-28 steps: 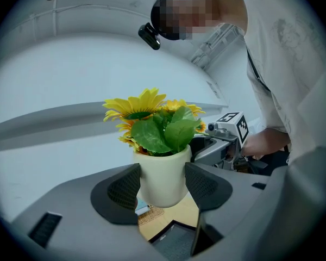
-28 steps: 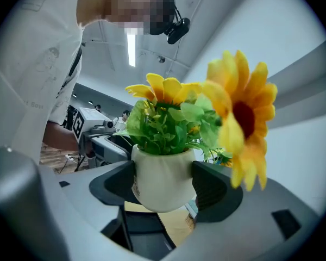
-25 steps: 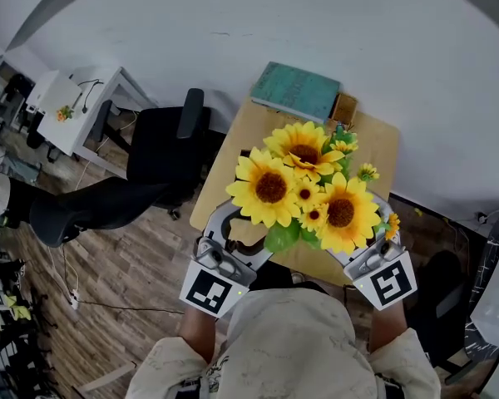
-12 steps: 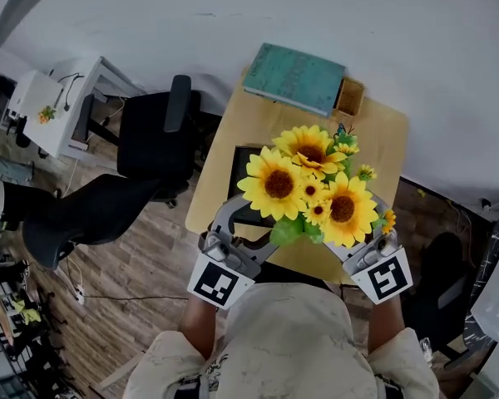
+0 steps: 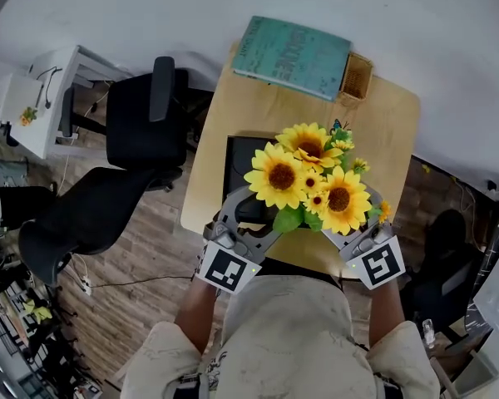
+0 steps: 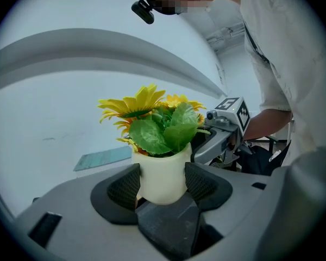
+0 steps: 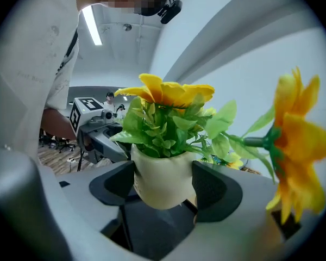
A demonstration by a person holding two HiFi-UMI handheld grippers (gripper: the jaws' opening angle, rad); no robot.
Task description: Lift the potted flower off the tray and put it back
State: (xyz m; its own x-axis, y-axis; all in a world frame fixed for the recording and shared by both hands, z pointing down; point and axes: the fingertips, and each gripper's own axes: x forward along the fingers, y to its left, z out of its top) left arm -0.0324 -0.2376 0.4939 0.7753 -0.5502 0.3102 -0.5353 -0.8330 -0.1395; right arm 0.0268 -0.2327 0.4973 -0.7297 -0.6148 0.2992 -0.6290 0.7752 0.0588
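Pot (image 6: 162,170), white and rounded, sat squarely between the jaws of the left gripper (image 6: 163,188), both dark ribbed pads (image 6: 125,186) pressed against its sides: clenched on the pot. Right gripper (image 7: 164,190) likewise: jaws closed on the same pot from the opposite side, one pad on each flank, pot centred between them. Each gripper's marker cube showed beyond the other's jaws, past the pot and a little to one side. Sunflowers (image 5: 312,185) and green leaves rose straight up out of the pot above both pairs of jaws; one bloom on a long stem hung out to the right of the right jaws. In the head view the blooms hid the pot and all four jaw tips. Tray (image 5: 239,160), black, lay under and just ahead of the left jaws on the wooden table (image 5: 258,110), partly covered by the blooms. Whether the pot's base touched the tray could not be told from any view. Teal book (image 5: 291,46) and small basket (image 5: 356,75) lay well beyond the jaws at the table's far edge. Black chair (image 5: 141,115) stood off to the left of the left jaws.
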